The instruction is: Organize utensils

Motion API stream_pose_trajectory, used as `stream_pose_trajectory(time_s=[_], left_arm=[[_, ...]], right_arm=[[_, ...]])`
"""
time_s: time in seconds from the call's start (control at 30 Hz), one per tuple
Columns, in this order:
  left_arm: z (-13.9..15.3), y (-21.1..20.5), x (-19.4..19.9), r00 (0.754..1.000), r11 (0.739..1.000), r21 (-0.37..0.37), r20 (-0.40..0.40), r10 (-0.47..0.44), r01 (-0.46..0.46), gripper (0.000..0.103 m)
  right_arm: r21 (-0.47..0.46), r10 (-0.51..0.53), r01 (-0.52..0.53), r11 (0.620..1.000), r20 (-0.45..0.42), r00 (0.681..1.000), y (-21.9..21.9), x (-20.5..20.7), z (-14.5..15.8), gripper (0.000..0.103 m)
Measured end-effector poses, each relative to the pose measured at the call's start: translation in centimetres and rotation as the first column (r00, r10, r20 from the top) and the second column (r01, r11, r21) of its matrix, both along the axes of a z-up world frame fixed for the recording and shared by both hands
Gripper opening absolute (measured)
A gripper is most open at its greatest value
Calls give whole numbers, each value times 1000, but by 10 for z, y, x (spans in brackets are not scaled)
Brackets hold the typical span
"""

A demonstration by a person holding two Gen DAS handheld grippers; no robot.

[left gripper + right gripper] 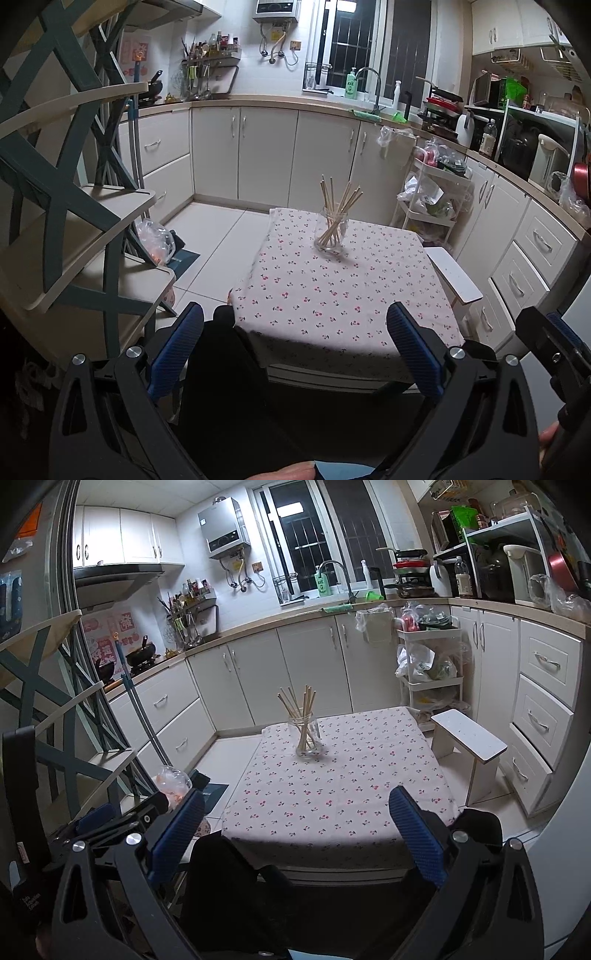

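Both my tongs are pulled back off the near edge of the table (369, 288), nothing gripped. Left gripper (295, 339) sits in the lower middle of the left wrist view, blue fingers (177, 350) spread wide, only cloth and my dark trouser leg between them. Right gripper (295, 827) same in its own view, wide and empty; it also shows at the far right edge of the left view.

Task item: bundle of wooden chopsticks (338, 214), all standing in a clear glass jar (332, 236), centre of frame, on the far half of the cherry-print tablecloth (332, 786). Right wrist view has the same jar just left of centre. Sticks fan out, tips splayed left and right. I see no loose utensils on the cloth, so my read is the sorting is done or not begun; cannot tell which.

If more handling is needed: go in slow from above, narrow the tongs before entering the fan, take one stick near its top end, lift straight up. The jar looks light and could tip if I drag sideways, so steady it with the other tongs low on the glass. A white stool (472, 746) stands just beside the table's right edge, right of centre; keep my right elbow off it.
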State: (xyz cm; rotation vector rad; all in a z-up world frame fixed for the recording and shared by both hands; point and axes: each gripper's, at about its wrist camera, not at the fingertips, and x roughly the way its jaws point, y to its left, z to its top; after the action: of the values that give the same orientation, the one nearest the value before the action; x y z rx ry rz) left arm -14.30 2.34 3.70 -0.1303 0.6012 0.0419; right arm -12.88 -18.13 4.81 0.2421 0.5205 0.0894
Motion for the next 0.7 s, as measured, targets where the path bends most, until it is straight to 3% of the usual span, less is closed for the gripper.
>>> stream_pose_trajectory(time_s=[0.47, 0.57, 0.7], left_arm=[[1, 3, -3, 1000, 1000, 16, 13, 1, -1, 95], [-1, -1, 0, 1000, 998, 49, -13, -26, 27, 95], [-1, -4, -3, 1000, 995, 100, -9, 4, -3, 95]], right_arm=[[-1, 6, -6, 1000, -11, 1000, 6, -1, -6, 96], [0, 7, -7, 1000, -16, 1000, 7, -1, -8, 96], [1, 8, -8, 1000, -19, 1000, 7, 0, -11, 96]])
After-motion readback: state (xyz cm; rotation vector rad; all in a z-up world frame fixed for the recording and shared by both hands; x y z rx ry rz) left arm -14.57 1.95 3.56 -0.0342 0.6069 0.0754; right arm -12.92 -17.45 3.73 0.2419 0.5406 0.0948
